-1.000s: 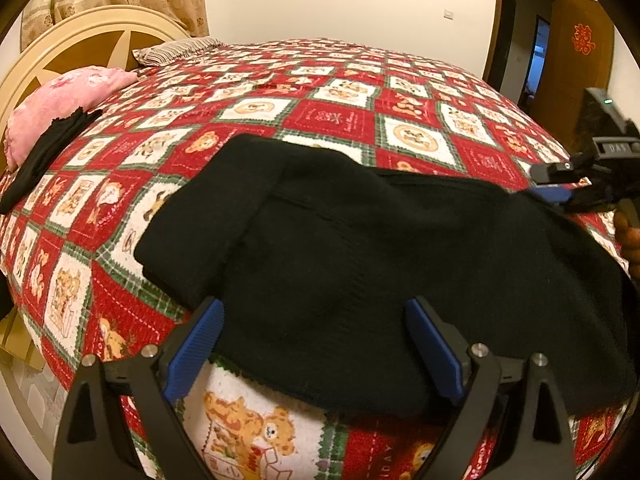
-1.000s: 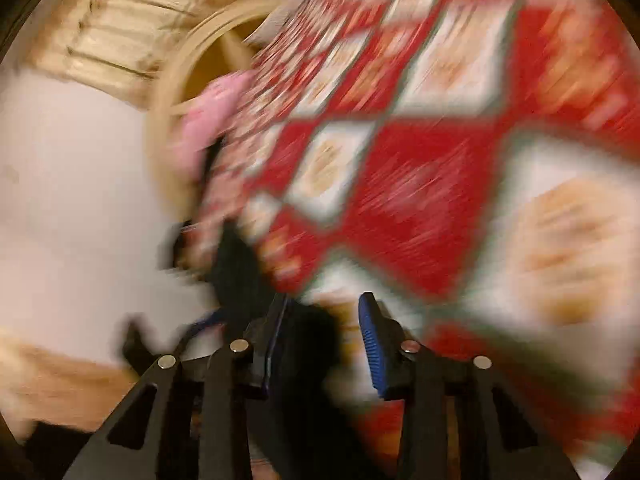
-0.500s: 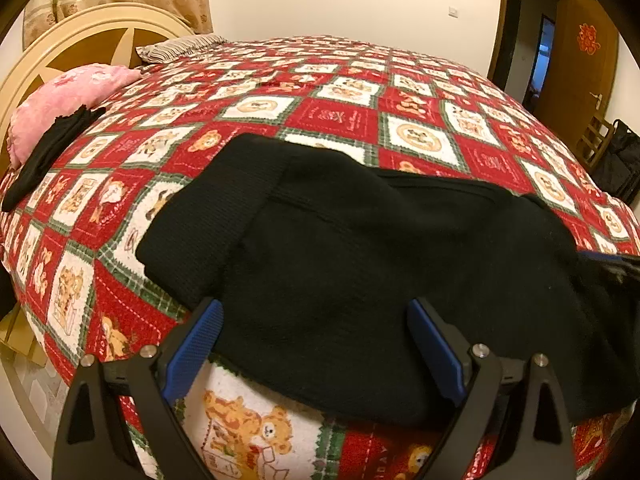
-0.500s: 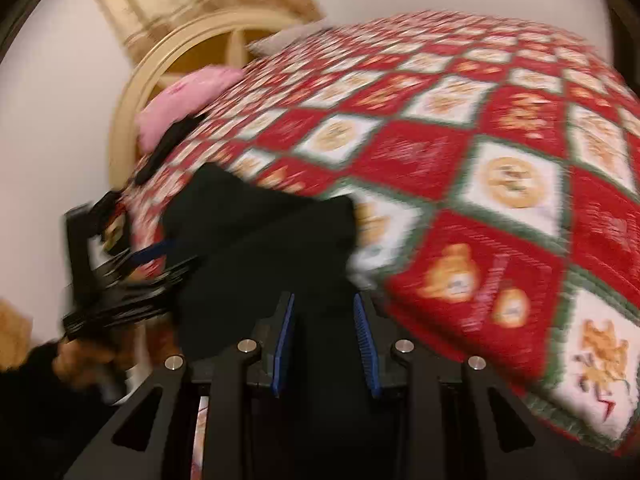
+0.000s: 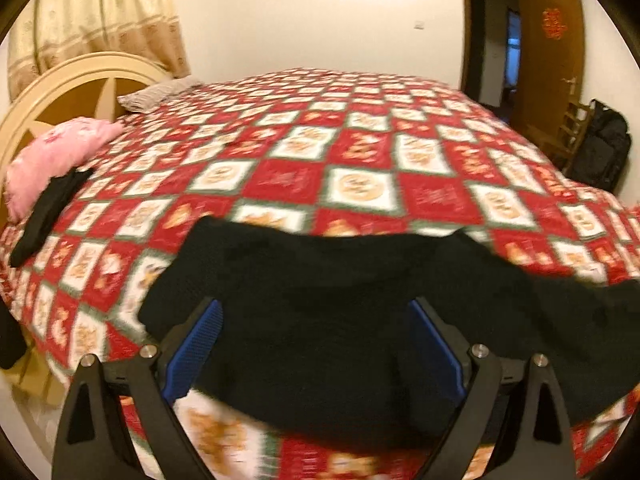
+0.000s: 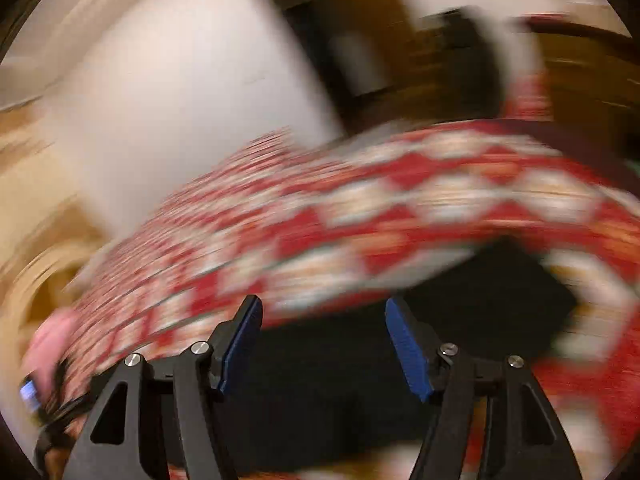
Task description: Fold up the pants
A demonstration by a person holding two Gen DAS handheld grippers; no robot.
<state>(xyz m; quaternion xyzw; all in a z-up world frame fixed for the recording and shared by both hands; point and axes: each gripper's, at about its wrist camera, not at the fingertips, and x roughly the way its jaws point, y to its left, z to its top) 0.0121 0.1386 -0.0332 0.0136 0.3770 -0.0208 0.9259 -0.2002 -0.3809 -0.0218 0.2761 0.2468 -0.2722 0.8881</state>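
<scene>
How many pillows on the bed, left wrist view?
2. A pink pillow at the left edge by the headboard, with a dark garment draped partly over it; a striped pillow farther back, near the curtain. Others may lie out of frame.

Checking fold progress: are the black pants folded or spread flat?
Folded: the black pants lie doubled in a thick block on the bed.

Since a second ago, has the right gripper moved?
Yes. The right gripper, jaws just opened, has swung from facing the headboard toward the doorway, over the black pants.
</scene>
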